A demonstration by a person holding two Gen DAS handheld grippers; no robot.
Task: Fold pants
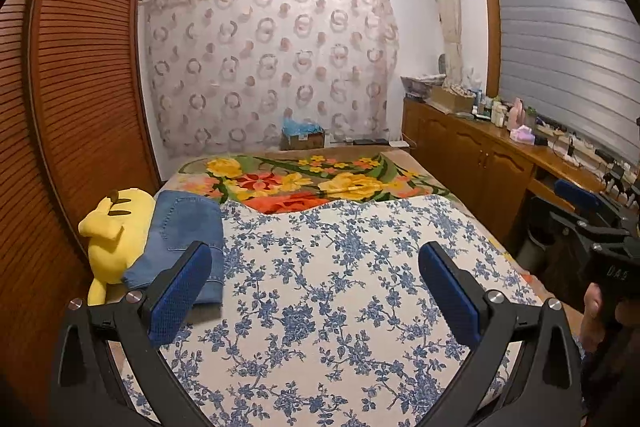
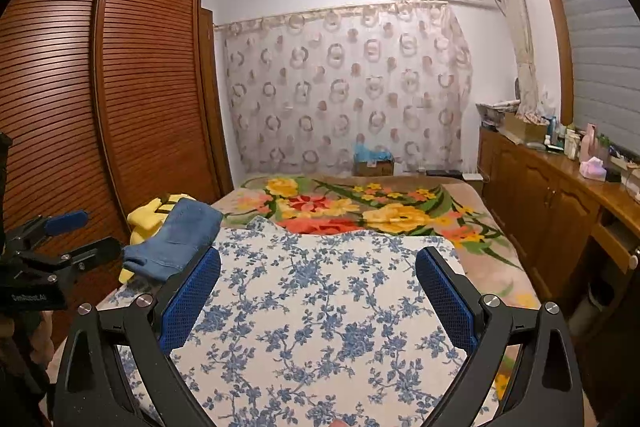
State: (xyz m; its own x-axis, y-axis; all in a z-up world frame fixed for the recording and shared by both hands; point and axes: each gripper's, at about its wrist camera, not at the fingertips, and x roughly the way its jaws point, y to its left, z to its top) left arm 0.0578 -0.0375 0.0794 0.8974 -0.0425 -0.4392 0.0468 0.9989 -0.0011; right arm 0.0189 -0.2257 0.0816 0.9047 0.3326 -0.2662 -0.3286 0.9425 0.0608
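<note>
Both tools gape above the floral sheet (image 1: 340, 287), folded jeans (image 1: 188, 235) against a yellow plush (image 1: 112, 235).

Blue denim pants (image 1: 188, 239), folded into a compact stack with a back pocket facing up, lie at the bed's left edge against a yellow plush toy (image 1: 114, 239).

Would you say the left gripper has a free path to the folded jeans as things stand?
Probably yes. The left gripper is open, and the jeans lie just beyond its left finger on the floral sheet, leaning on the yellow plush toy; nothing lies between.
</note>
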